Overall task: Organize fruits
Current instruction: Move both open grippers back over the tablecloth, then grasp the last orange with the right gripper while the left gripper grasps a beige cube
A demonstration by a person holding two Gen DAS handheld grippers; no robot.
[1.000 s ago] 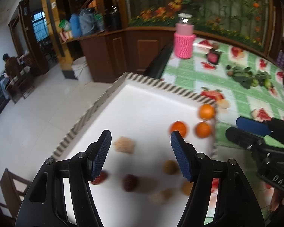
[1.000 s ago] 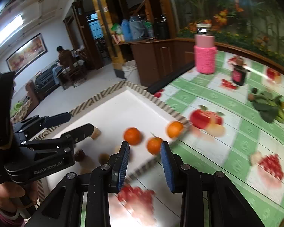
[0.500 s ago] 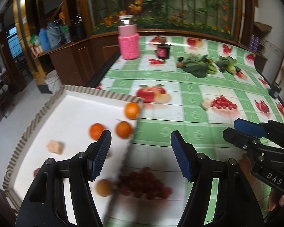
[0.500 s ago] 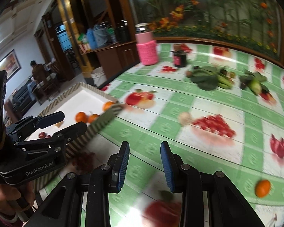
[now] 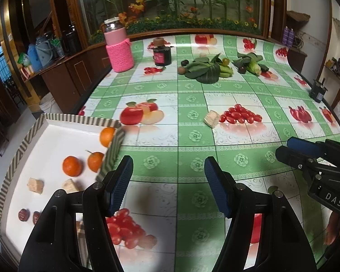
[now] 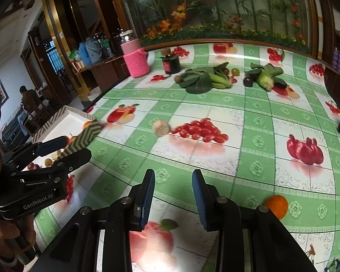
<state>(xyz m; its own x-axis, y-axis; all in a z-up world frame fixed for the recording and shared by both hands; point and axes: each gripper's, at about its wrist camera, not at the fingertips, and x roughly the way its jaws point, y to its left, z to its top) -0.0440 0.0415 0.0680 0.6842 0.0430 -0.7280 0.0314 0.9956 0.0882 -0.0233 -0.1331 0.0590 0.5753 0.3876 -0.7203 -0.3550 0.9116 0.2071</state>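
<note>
A white tray with a striped rim sits at the table's left edge and holds three oranges, pale fruit pieces and dark red fruits. A pale fruit piece lies mid-table, also in the right wrist view. A loose orange lies just right of my right gripper, which is open and empty. My left gripper is open and empty, right of the tray. More fruit lies among the leaves at the back.
A pink-sleeved jar and a dark jar stand at the back left. Corn and greens lie at the back right. A black box sits at the right edge. The tablecloth is printed with fruit pictures.
Both grippers have swung right, away from over the tray toward the middle of the table. The loose orange has come close to the right gripper. Both stay open and empty.
</note>
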